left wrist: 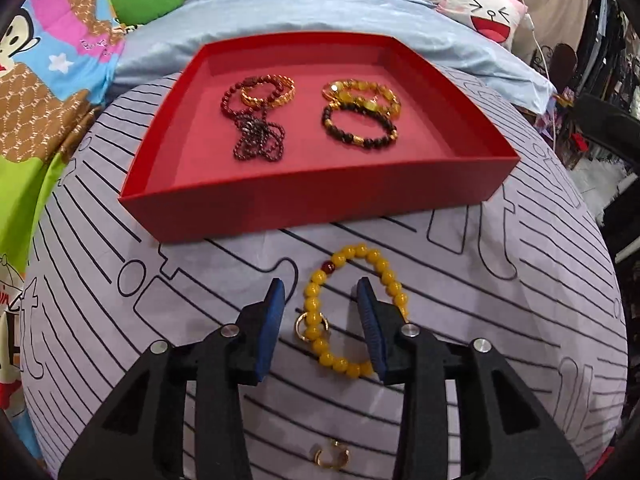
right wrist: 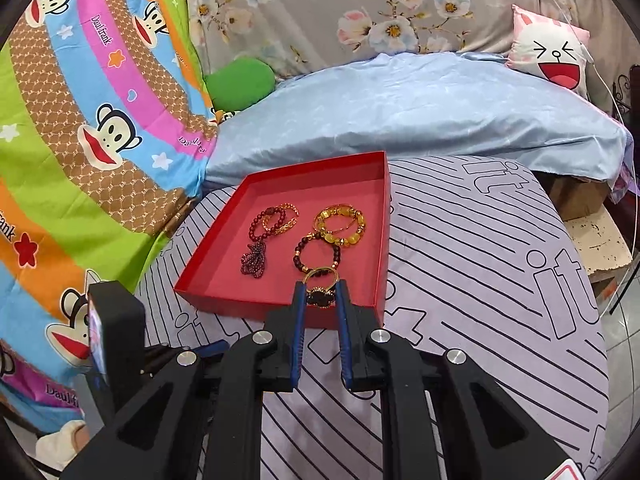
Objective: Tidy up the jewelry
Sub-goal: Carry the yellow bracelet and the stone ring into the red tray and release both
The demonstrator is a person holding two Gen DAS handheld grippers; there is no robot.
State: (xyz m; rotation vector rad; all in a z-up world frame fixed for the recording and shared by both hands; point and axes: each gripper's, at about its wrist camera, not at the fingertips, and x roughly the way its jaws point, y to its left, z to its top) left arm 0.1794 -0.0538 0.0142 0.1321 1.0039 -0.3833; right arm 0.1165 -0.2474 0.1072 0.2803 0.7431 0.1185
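A red tray (left wrist: 304, 196) lies on the striped bedsheet and holds a dark red bead necklace (left wrist: 256, 136), a gold bracelet (left wrist: 268, 94), an amber bracelet (left wrist: 362, 94) and a black bead bracelet (left wrist: 360, 128). My left gripper (left wrist: 322, 292) is open, low over a yellow bead bracelet (left wrist: 352, 312) on the sheet in front of the tray, its fingers astride the bracelet's left side. A small gold ring (left wrist: 312, 326) lies against that bracelet. My right gripper (right wrist: 320, 290) is shut on a gold ring with a black top (right wrist: 320, 284), held above the tray's near edge (right wrist: 280, 310).
A gold open ring (left wrist: 332, 456) lies on the sheet below my left gripper. A blue pillow (right wrist: 420, 104), a cartoon cushion (right wrist: 552, 52), a green plush (right wrist: 240, 80) and a colourful monkey-print quilt (right wrist: 80, 120) surround the striped area. The left gripper's body (right wrist: 116, 340) shows at left.
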